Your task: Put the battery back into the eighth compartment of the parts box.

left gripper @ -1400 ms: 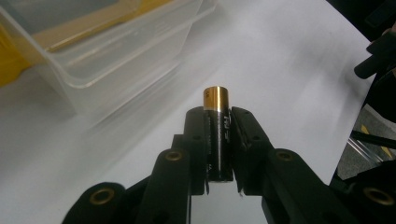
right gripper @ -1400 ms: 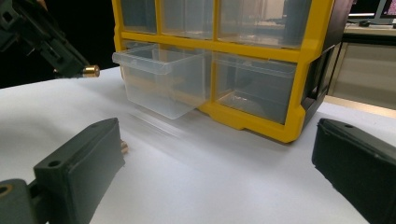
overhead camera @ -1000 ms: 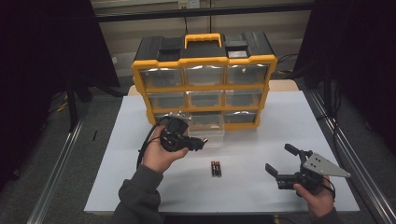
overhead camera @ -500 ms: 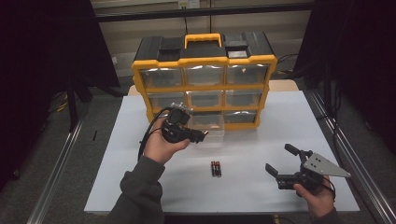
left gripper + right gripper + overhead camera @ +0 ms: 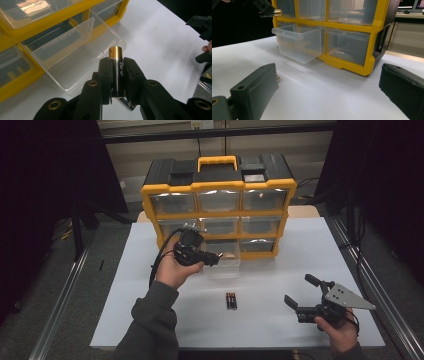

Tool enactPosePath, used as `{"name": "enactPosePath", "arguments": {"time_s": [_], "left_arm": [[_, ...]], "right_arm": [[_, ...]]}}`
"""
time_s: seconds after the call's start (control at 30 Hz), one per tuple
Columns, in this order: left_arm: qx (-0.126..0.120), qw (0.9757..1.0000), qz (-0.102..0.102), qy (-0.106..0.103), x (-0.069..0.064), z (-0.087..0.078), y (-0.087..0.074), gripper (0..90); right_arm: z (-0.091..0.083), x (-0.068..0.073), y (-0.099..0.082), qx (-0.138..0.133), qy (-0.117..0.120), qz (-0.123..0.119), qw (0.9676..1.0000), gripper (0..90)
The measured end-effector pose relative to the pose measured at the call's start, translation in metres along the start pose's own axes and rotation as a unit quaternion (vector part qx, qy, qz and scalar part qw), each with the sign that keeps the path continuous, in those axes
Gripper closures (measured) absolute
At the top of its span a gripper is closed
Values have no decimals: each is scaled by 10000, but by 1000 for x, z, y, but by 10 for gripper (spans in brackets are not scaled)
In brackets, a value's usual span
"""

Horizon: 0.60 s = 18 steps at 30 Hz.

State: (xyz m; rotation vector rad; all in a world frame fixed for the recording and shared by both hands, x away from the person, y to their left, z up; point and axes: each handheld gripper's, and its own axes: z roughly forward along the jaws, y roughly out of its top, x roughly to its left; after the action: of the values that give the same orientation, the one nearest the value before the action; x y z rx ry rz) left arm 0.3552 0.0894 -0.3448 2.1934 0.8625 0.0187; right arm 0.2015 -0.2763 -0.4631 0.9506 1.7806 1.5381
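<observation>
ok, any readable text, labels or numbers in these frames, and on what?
Battery clamped in the left gripper: white print along its black body, too blurred to read.
Batteries on the table: too small to read.
Yellow organizer and its open clear drawer: no label visible.

We find the high view fixed above the person's side, facing forward and down over the whole table. The left gripper view looks down, close, onto the pulled-out clear drawer. The right gripper view sits low near the tabletop, facing the yellow organiser. All three share that drawer.
</observation>
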Motion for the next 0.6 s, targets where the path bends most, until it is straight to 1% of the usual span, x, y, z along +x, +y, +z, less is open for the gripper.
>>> {"name": "enactPosePath", "arguments": {"time_s": [0.03,0.1,0.13,0.17,0.2,0.23,0.27,0.3,0.37,0.4,0.43,0.5,0.53,0.57,0.6], "left_arm": [[0,10000,0,0,0,0,0,775],[-11,9999,-12,105,2,3,1,775],[4,10000,1,97,3,3,2,774],[-20,9999,-54,127,4,4,2,775],[55,9999,33,101,7,4,3,775],[-10,9999,-57,162,7,6,3,774],[-17,9999,-59,142,9,6,4,774],[-53,9997,-104,193,9,8,4,774],[11,9998,-4,180,13,9,5,774],[4,9998,-43,209,14,11,5,774],[42,9996,18,281,15,13,5,774],[71,9994,13,343,17,17,6,774],[78,9991,23,423,17,18,6,774],[55,9990,32,433,18,21,6,774],[85,9987,51,497,18,22,6,774]], "right_arm": [[0,0,0,0,-7,0,10000,14],[0,0,0,2,-9,18,10000,14],[0,0,0,-2,-9,19,10000,14],[0,0,0,-5,-7,17,10000,14],[0,0,0,-3,-7,17,10000,14],[0,0,0,-3,-10,22,10000,14],[0,0,0,-4,-8,13,10000,14],[0,0,0,-11,-10,19,10000,14],[0,0,0,-10,-7,14,10000,14],[0,0,0,-22,10,26,10000,14],[0,0,0,-25,11,17,10000,14],[0,0,0,-22,15,19,10000,14],[0,0,0,-25,16,18,10000,14],[0,0,0,-22,12,28,10000,14],[0,0,0,-23,19,32,10000,14]]}}
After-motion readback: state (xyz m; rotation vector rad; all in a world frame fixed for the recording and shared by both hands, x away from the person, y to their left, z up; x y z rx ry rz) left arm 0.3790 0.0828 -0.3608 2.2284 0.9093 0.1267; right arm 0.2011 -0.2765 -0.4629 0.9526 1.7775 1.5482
